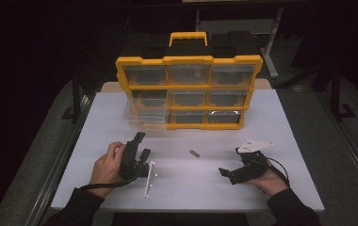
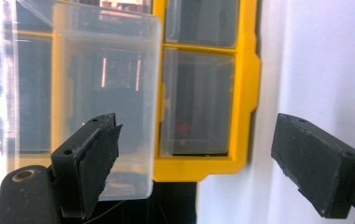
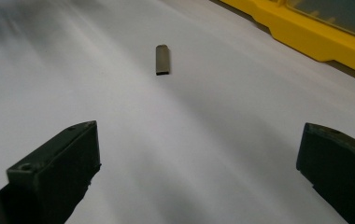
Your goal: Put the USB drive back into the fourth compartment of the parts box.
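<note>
A yellow organiser with clear drawers stands at the back of the white table. Its bottom-left clear drawer is pulled out toward me. A small grey metal piece lies flat in the middle of the table. My left gripper stands open in front of the drawer, nothing between its pads. In the left gripper view the drawer and the organiser lie beyond the left gripper. My right gripper is open and points at the metal piece, which lies well ahead of the right gripper.
The white table top reaches to edges at left, right and front, with dark floor around it. A metal frame leg stands behind the organiser. The organiser's yellow base lies to the right of the metal piece in the right gripper view.
</note>
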